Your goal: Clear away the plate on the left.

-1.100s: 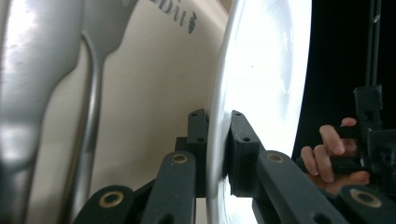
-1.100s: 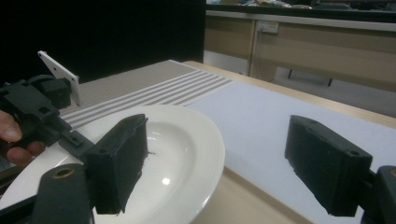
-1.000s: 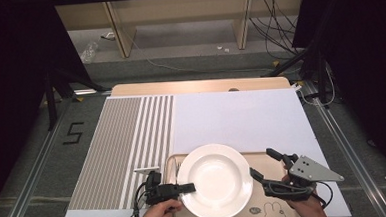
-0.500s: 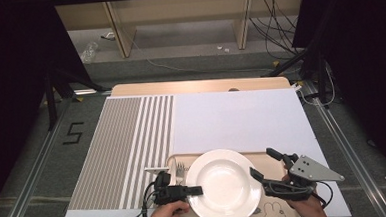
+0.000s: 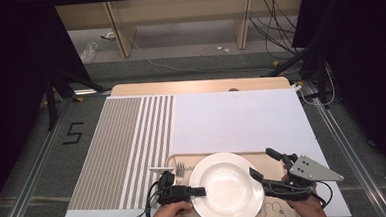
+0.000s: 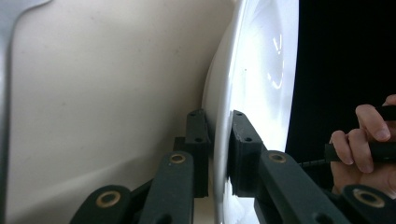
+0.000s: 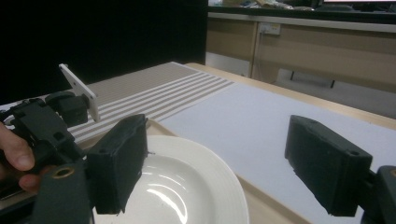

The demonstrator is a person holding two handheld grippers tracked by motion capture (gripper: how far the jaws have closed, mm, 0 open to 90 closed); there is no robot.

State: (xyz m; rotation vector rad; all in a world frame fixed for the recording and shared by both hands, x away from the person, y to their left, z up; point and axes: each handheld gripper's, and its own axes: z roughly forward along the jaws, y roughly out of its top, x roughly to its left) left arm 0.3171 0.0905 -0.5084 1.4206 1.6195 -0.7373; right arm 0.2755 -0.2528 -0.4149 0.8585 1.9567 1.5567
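Gripping the white plate (image 5: 228, 189) by its left rim, our left hand-held gripper (image 5: 199, 192) has its two black jaws pinched on the edge; in the left gripper view we see one pad on each face of the rim (image 6: 219, 154), both pressed against it. We see the plate at the near edge of the bench (image 5: 241, 121), over a beige board (image 5: 263, 157) that lies in front of the white mat. Its left rim lies just beside a fork (image 5: 180, 167), whose tines show at the plate's upper left. A striped mat (image 5: 123, 152) covers the left part of the bench, well to the left of the plate.

Our right hand-held gripper (image 5: 265, 164) sits at the plate's right side with its jaws spread wide. In the right gripper view (image 7: 224, 158) we see one jaw over the plate's rim and the other well off to the side above the white mat, neither pad pressing on anything. From the high view the nearer jaw tip lies just at the plate's right edge; we cannot tell whether it touches. A small rabbit drawing (image 5: 276, 209) shows on the board just below that gripper
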